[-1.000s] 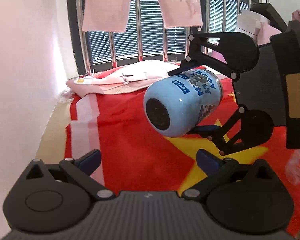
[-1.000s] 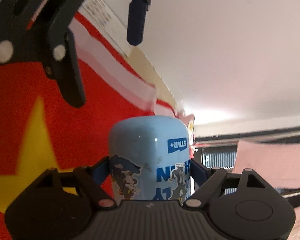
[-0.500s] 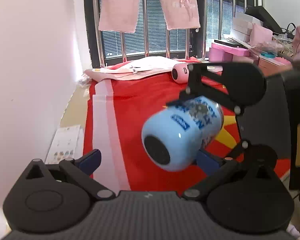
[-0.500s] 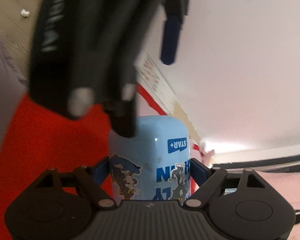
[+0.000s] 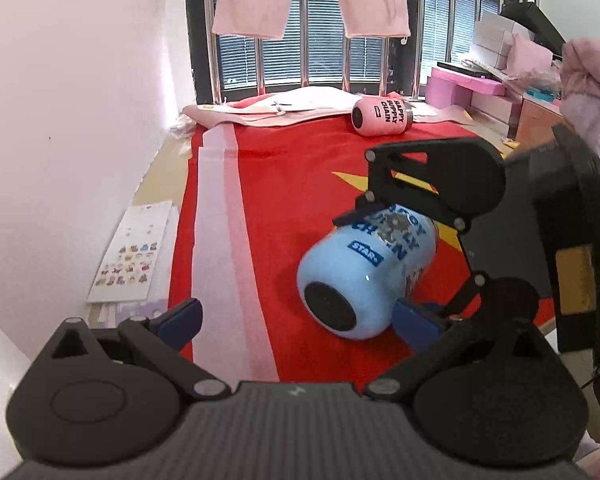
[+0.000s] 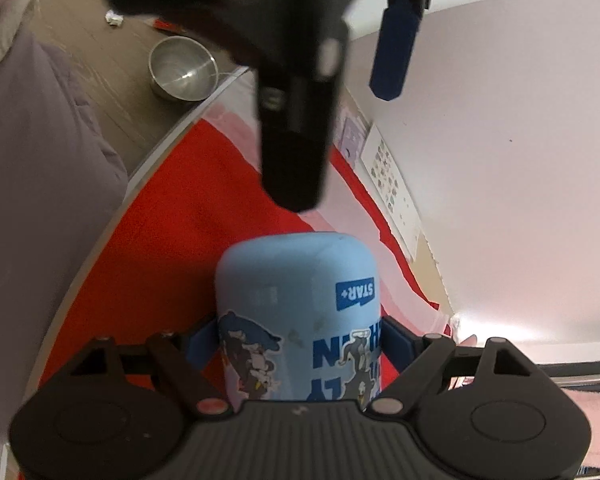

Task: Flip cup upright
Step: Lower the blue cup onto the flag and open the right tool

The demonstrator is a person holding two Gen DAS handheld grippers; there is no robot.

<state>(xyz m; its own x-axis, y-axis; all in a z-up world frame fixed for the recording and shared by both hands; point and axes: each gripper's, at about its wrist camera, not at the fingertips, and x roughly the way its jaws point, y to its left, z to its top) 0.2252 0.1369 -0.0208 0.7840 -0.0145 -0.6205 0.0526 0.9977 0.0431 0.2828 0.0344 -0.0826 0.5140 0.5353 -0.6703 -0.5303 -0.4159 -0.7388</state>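
A light blue cup (image 5: 364, 272) with cartoon prints is held in the air, tilted, its dark base facing the left wrist camera. My right gripper (image 6: 300, 338) is shut on the blue cup (image 6: 296, 312) around its body; the gripper also shows in the left wrist view (image 5: 384, 264). My left gripper (image 5: 300, 316) is open and empty, just in front of the cup's base. Its blue fingertip (image 6: 394, 56) shows at the top of the right wrist view.
A pink cup (image 5: 380, 120) lies on its side at the far end of the red cloth (image 5: 284, 200). A sticker sheet (image 5: 132, 252) lies by the white wall. A steel bowl (image 6: 182, 68) sits on the floor. Pink boxes (image 5: 466, 88) stand at the right.
The right gripper has carried the blue cup lower and nearer the left camera. The left gripper has pulled back and tilted up, so the pink cup and floor come into view.
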